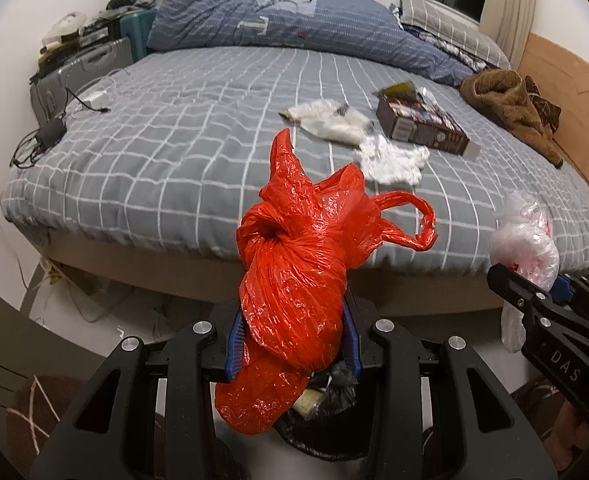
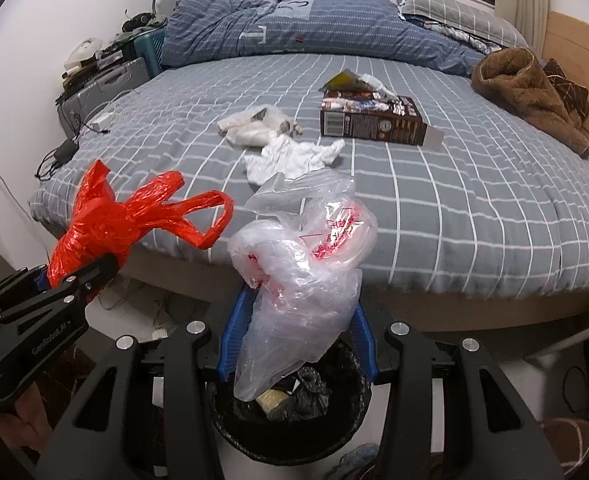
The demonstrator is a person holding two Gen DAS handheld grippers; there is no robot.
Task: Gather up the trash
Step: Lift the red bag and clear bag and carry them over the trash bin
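Note:
My left gripper (image 1: 292, 336) is shut on a crumpled red plastic bag (image 1: 294, 280) and holds it over a black-lined trash bin (image 1: 318, 448). My right gripper (image 2: 294, 332) is shut on a clear plastic bag with red print (image 2: 302, 272) above the same bin (image 2: 334, 432), which holds some trash. The left gripper with the red bag (image 2: 106, 224) shows at the left of the right wrist view; the right gripper with the clear bag (image 1: 526, 248) shows at the right of the left wrist view. On the bed lie white crumpled tissues (image 2: 290, 156), a whitish wrapper (image 2: 254, 126) and a brown box (image 2: 370, 120).
The bed with a grey checked cover (image 2: 454, 200) fills the view ahead. A blue duvet (image 2: 294, 24) and pillow lie at the back, brown clothing (image 2: 530, 92) at the right. Suitcases and clutter (image 2: 102, 68) stand at the left, with cables (image 2: 62, 156) on the bed's corner.

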